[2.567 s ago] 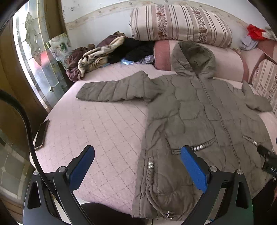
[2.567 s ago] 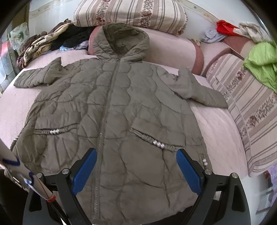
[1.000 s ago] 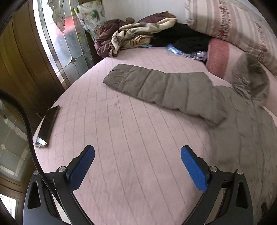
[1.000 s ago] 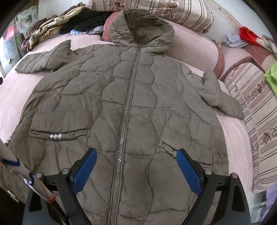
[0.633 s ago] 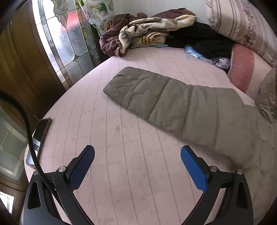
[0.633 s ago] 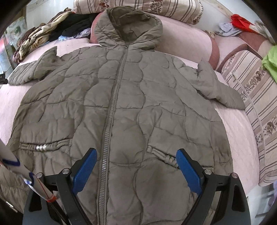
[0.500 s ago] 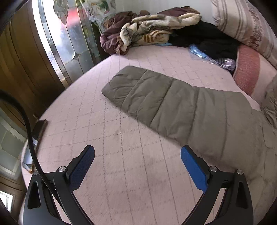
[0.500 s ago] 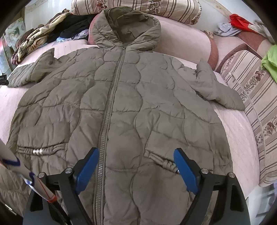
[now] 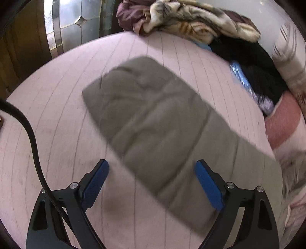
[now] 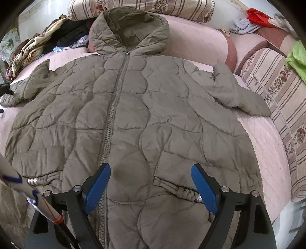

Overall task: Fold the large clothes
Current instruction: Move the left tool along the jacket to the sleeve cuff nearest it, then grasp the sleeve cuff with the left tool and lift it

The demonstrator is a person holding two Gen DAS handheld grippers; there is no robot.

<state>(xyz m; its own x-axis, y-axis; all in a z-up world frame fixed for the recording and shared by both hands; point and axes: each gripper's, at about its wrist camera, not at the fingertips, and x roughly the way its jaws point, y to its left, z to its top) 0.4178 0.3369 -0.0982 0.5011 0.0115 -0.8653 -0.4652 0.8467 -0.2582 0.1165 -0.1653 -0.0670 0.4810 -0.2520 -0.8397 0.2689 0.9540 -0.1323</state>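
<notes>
An olive quilted hooded jacket lies zipped and face up on the pink bed cover. In the left wrist view, blurred by motion, its left sleeve runs slantwise across the bed. My left gripper hangs just above that sleeve, its jaws wide but closing; the sleeve's middle shows between the blue pads and neither pad presses it. My right gripper is open over the jacket's lower front, straddling the zip and a pocket, with nothing gripped.
A heap of clothes lies at the bed's far corner beside a glass-panelled wooden door. Striped pillows and a striped cushion line the back and right side. A green cloth lies at the far right.
My left gripper has swung in and down over the sleeve, which now fills the view, and its jaws have narrowed a little. The right gripper crept forward over the jacket's front and narrowed slightly.
</notes>
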